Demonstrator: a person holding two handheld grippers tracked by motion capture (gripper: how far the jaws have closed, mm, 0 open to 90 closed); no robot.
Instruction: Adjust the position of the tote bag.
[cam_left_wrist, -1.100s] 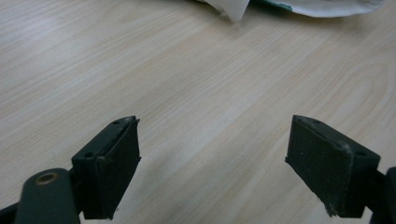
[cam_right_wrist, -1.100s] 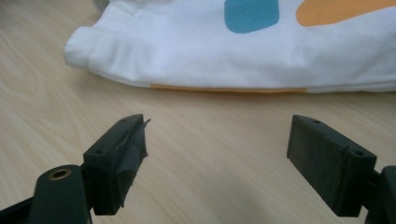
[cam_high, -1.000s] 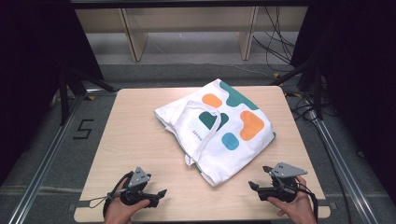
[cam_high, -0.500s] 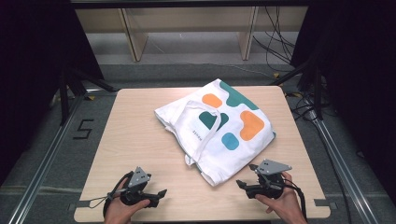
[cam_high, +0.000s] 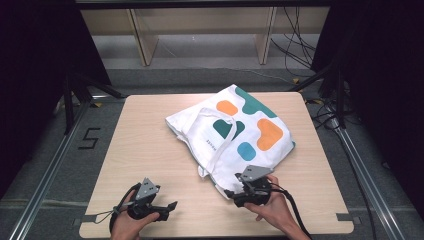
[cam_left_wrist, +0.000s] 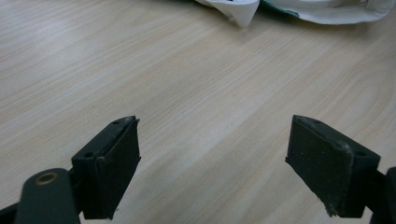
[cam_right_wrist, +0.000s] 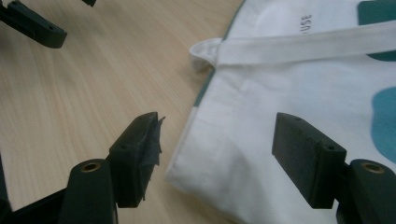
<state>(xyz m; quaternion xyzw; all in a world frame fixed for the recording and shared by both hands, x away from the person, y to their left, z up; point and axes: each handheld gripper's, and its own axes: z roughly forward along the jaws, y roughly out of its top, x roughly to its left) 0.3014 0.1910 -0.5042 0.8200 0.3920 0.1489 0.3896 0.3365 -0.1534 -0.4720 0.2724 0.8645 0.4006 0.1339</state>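
Right gripper (cam_right_wrist: 215, 154) jaws, spread and just closing, straddled the bag (cam_right_wrist: 289, 116) corner; pinch needed both layers. Left gripper (cam_left_wrist: 212, 163) jaws spread over bare table (cam_left_wrist: 140, 70).

Lab recording rig: wooden table (cam_high: 150, 150) on metal rails (cam_high: 47, 165), loose cables (cam_high: 295, 50).

each hand carries a black tool: the left tool (cam_high: 172, 205) and the right tool (cam_high: 231, 193) each bear a grey three-cornered plate on top, and a black cable trails from each, looping by the wrist. seen from their own cameras, the jaws are matte black blocks with flat inner faces, small screw holes and a brass-coloured ring at the base of the arm. one right jaw's pad looks frayed at its edge.
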